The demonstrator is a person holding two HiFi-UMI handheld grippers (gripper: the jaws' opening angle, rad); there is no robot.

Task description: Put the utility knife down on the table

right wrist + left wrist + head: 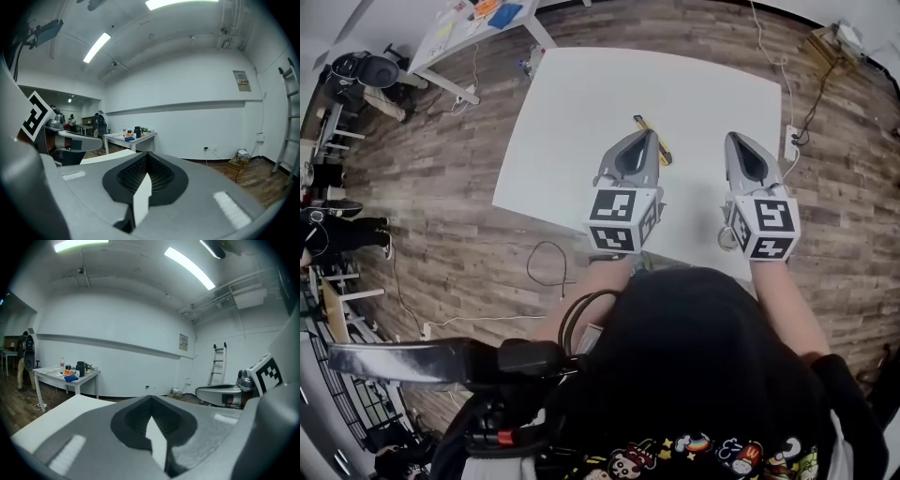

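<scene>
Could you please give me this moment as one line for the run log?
knife: lying on table | left tool: shut, empty | right tool: shut, empty

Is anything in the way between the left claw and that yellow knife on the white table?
Nothing visible. The knife lies on the table right at the tip of the left gripper, which is shut and empty and hides part of it in the head view.

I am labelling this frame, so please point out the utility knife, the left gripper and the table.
utility knife (664, 153), head view, yellow body beside the gripper.
left gripper (151, 399), left gripper view, where its jaws meet.
table (581, 112), head view, bare white top.
</scene>
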